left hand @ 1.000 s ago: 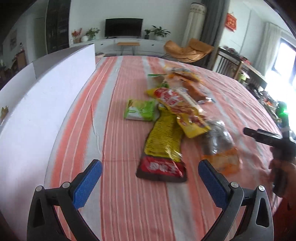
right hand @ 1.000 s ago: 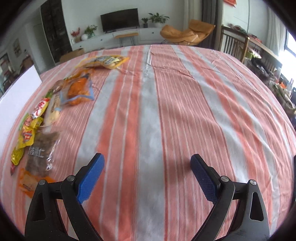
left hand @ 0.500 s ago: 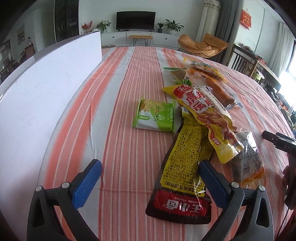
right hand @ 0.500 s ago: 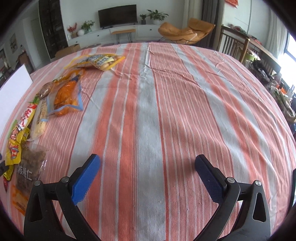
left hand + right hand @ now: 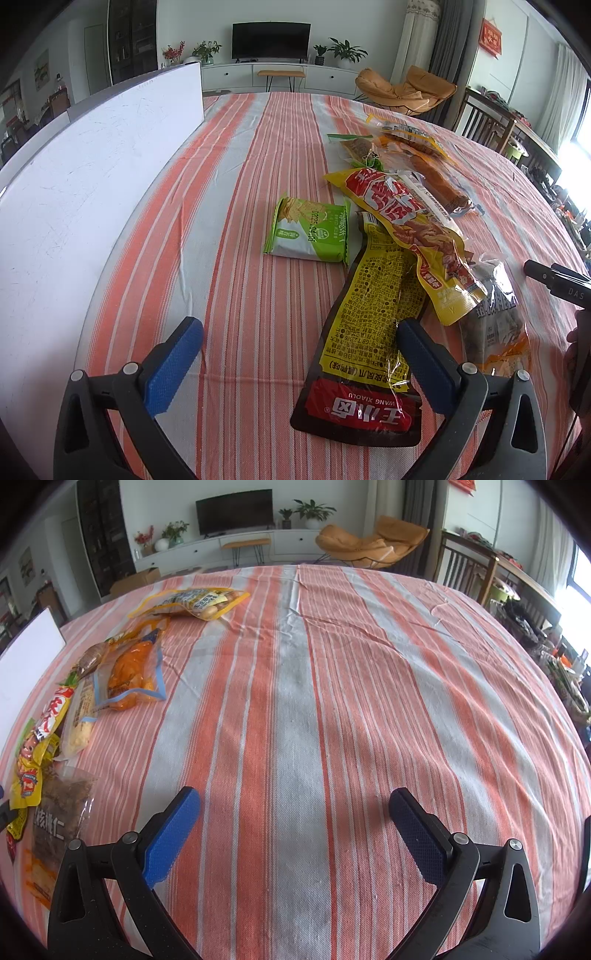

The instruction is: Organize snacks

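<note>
At lower frame, the left tool (image 5: 299, 354) gapes empty over the yellow-red snack pouch (image 5: 364, 343); the right tool (image 5: 295, 823) has just widened, empty above the striped counter (image 5: 332, 701).

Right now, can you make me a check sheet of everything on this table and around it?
Surface: striped tablecloth, orange and grey, lightly wrinkled.
Job's things: green cracker packet lying alone; yellow chicken-feet pouch partly under a red-and-yellow pouch; walnut bag; orange snack bag; peanut bag farthest away.
Clutter: white board standing at the table's left edge.
Grippers: left gripper open, one finger over the chicken-feet pouch; right gripper open over bare cloth, jaws just widened, nothing between them.
Cables: nothing seen.
Surroundings: TV, orange chair, plants.
</note>
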Motion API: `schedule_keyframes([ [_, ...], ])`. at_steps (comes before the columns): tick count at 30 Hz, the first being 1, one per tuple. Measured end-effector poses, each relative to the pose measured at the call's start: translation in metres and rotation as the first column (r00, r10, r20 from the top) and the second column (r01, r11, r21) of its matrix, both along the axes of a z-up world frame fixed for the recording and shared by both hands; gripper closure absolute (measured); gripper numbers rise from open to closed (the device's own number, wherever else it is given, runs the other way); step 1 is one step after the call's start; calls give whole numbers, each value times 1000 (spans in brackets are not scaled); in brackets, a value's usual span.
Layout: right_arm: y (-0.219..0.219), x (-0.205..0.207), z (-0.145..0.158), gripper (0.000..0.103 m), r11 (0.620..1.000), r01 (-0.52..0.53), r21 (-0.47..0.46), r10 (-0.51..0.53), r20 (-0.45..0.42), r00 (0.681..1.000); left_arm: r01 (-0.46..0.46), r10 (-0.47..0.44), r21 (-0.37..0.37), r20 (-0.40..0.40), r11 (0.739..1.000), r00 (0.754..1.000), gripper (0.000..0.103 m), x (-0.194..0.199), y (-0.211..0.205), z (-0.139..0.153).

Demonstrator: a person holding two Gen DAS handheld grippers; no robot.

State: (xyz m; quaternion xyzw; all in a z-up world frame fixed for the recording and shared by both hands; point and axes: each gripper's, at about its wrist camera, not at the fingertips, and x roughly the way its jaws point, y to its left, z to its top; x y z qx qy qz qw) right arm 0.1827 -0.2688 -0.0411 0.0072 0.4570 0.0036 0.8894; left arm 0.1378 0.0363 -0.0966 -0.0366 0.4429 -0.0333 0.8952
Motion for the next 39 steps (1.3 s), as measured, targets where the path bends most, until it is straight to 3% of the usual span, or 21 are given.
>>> schedule_keyframes([
  [39,0,0,0,0,1000,2,-2,-2,-1,1000,1,-1,10,-3,1000,1000,0,3,-2,-1],
])
